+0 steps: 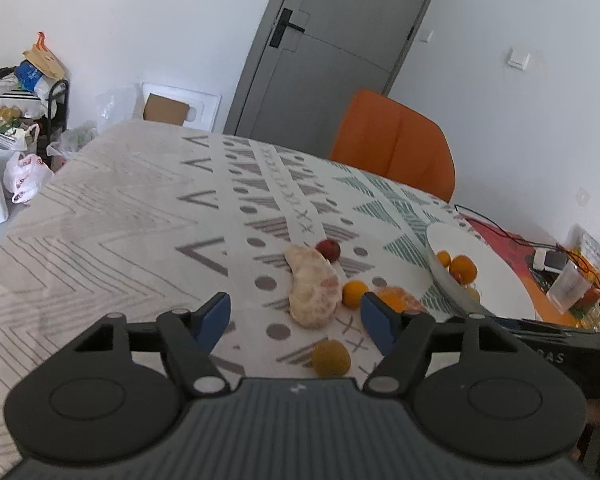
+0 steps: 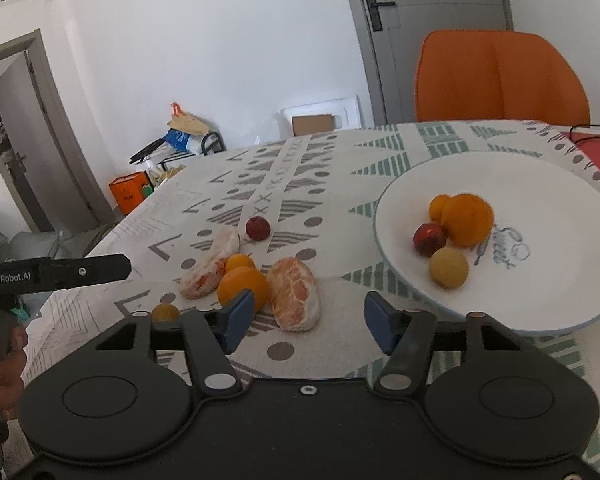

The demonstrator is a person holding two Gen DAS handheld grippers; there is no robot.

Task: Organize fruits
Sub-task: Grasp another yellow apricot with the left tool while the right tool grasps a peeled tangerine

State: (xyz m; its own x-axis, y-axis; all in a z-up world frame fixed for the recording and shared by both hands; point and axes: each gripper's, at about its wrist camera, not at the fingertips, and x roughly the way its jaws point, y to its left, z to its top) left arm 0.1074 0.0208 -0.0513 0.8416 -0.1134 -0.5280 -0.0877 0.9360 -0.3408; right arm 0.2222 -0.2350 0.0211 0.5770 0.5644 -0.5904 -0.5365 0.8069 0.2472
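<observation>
Left hand-held gripper: jaws wide apart, holding nothing, above the worktop near a peeled citrus piece.
Right hand-held gripper: jaws wide apart, empty, near another peeled piece.
Plate: white, holds a large orange, a red fruit and a yellow fruit.
Loose fruits: small red fruit and an orange lie on the cloth, left of the plate.

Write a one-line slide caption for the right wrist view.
Open right gripper hovers near a peeled citrus piece on the patterned tablecloth; four fruits already sit on the white plate.
</observation>
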